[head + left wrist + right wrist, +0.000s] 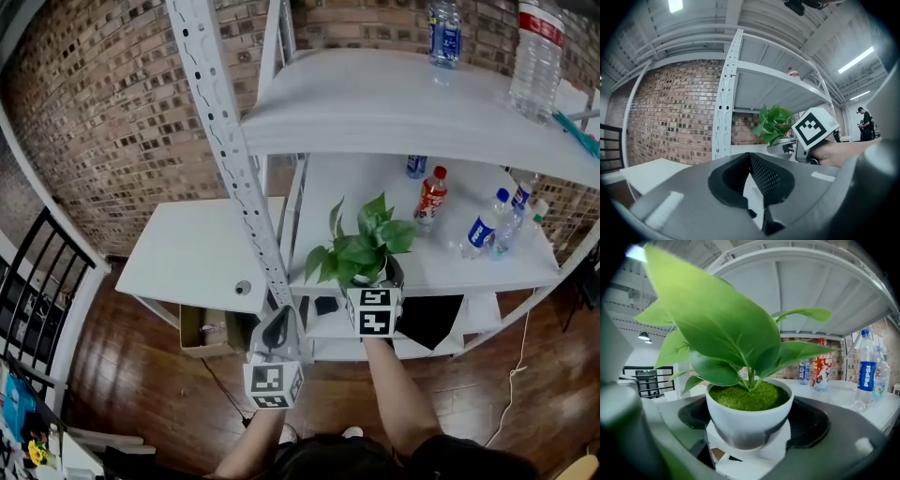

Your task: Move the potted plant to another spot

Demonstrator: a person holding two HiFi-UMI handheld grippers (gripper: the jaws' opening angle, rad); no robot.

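Note:
The potted plant (361, 251) has broad green leaves in a small white pot (749, 416). It sits at the front edge of the middle white shelf (450, 277). My right gripper (382, 281) is shut on the pot, with a dark pad against each side (749, 427). The leaves fill most of the right gripper view. My left gripper (275, 336) hangs lower left, in front of the white upright post (234, 159), with its jaws shut on nothing (752, 187). The left gripper view shows the plant (774, 123) and the right gripper's marker cube (814, 127) off to the right.
A red bottle (431, 197) and blue-labelled bottles (483, 228) stand on the middle shelf behind the plant. Two more bottles (537, 56) stand on the top shelf. A low white table (202, 253) is at the left, with a cardboard box (204, 330) under it.

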